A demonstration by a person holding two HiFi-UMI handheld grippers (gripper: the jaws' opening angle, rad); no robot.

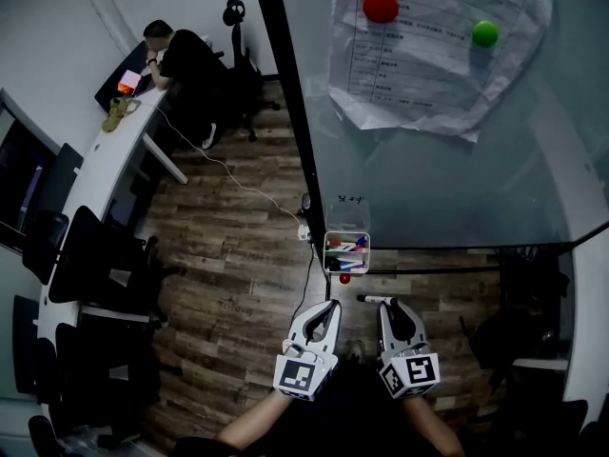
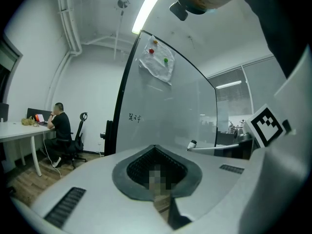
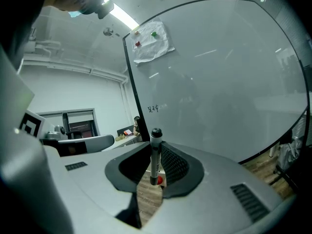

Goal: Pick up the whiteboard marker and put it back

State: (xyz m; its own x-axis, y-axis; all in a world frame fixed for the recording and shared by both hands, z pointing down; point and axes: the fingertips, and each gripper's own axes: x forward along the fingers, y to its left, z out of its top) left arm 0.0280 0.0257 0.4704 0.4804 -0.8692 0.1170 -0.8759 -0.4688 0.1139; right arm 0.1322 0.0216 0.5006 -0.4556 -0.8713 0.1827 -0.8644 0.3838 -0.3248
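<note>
Room: wood floor (image 1: 238, 255), with a long tabletop (image 1: 100, 155) far off at the left.
Left gripper (image 1: 329, 307): jaws pressed together, nothing in them.
Pen box (image 1: 346, 252): hangs on the whiteboard (image 1: 457, 179), just ahead of both grippers, with pens inside.
Whiteboard marker (image 1: 375, 300): sits crosswise in the right jaws.
Right gripper (image 1: 388, 305): jaws pinching the whiteboard marker.
Do it well: probably line it up over the pen box, go slow, then let go.
</note>
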